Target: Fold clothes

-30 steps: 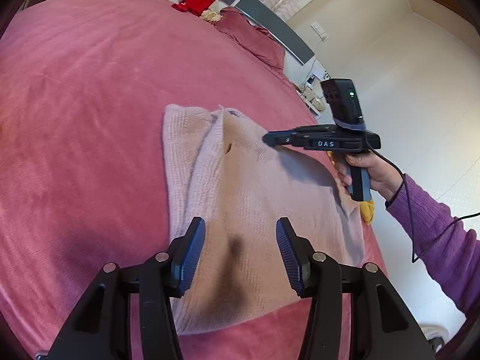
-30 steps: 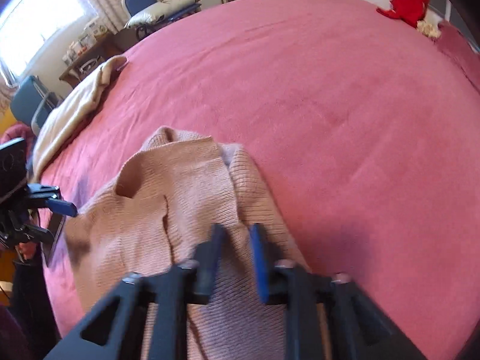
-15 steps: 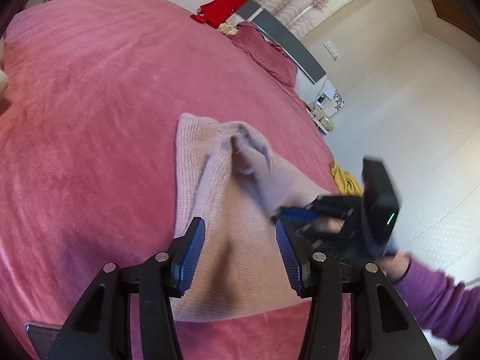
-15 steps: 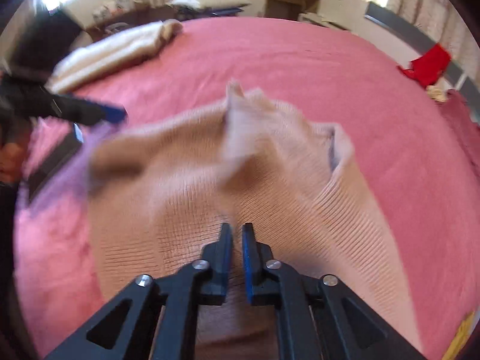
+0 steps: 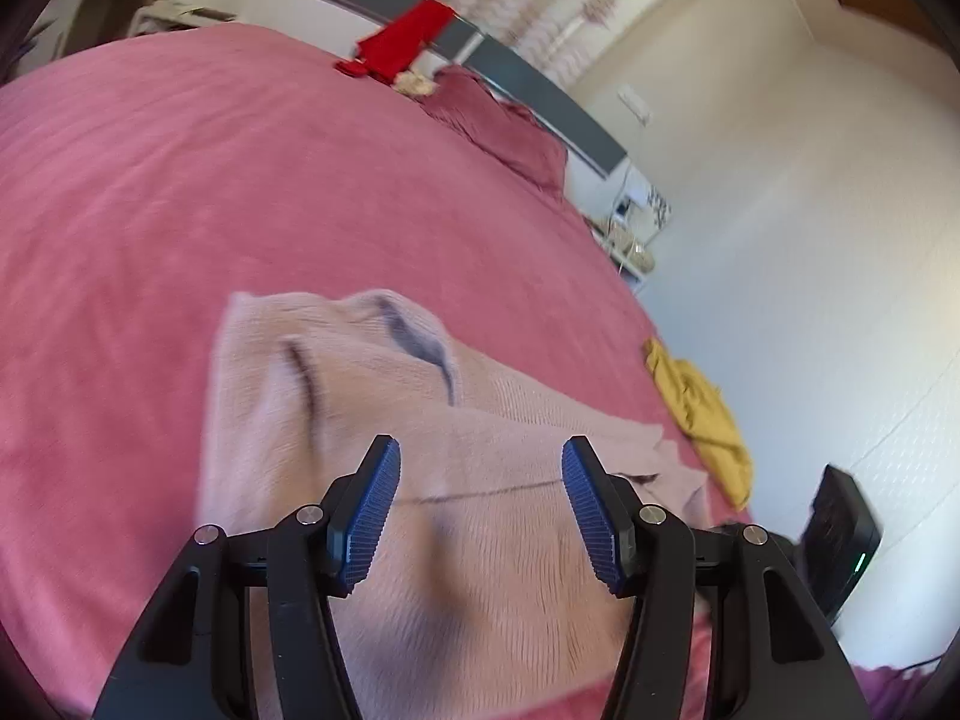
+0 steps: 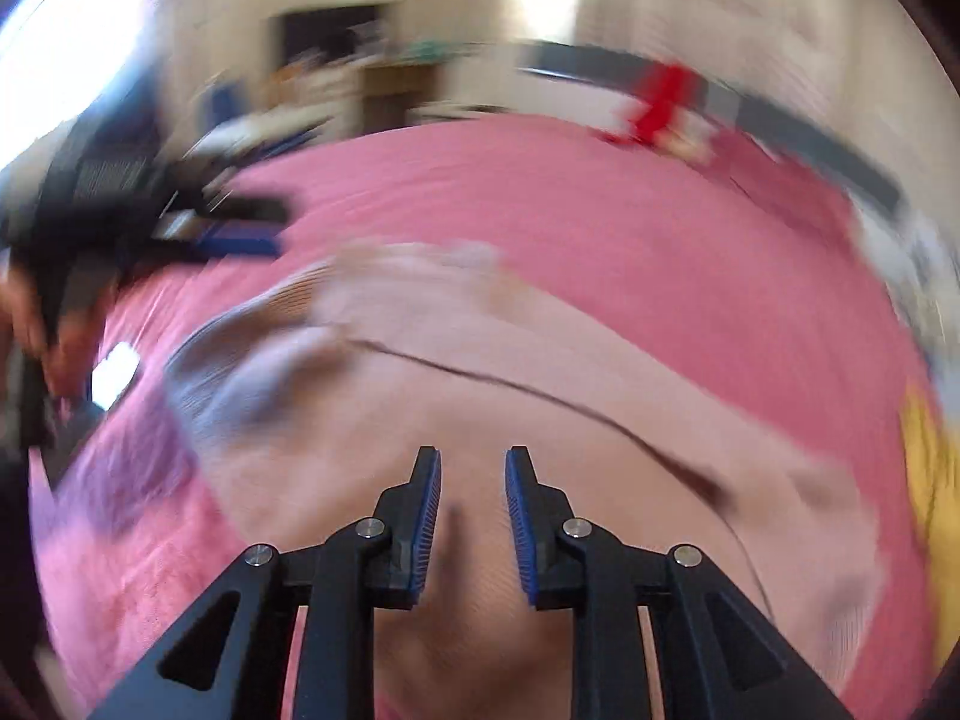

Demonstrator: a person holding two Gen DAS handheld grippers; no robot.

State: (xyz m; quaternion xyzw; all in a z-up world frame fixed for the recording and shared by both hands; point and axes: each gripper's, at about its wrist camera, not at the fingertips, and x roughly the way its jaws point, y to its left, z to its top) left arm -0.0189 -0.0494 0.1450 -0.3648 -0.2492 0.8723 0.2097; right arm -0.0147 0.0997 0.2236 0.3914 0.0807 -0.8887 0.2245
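The left gripper (image 5: 480, 510) hangs over the near part of a pink sweater (image 5: 360, 408). Its two blue pads stand well apart with nothing between them. The jaws have just been opening a bit more. They do not touch the sweater.

The right gripper (image 6: 473, 516) also hangs above the sweater (image 6: 540, 372). Its jaws have just been opening too, and now a small gap shows between the blue pads. Nothing is in the gap. The picture from this side is very blurry.

The sweater lies flat on a big bed with a pink cover (image 5: 180, 180). It is folded over itself, and a dark fold line runs across the middle. The neck end lies at the far end, away from the grippers. The near edge reaches close to the near edge of the bed.

Near the sweater, at the right side of the bed, lies a yellow cloth (image 5: 702, 414). At the far end of the bed a red cloth (image 5: 408, 36) hangs over the grey headboard (image 5: 540, 90). A dark pink pillow (image 5: 498, 126) sits just below it.

In the right view, the left gripper (image 6: 240, 237) shows as a dark blur at the left, held in a hand (image 6: 36, 324). A phone (image 6: 117, 375) lies on the bed just below it.
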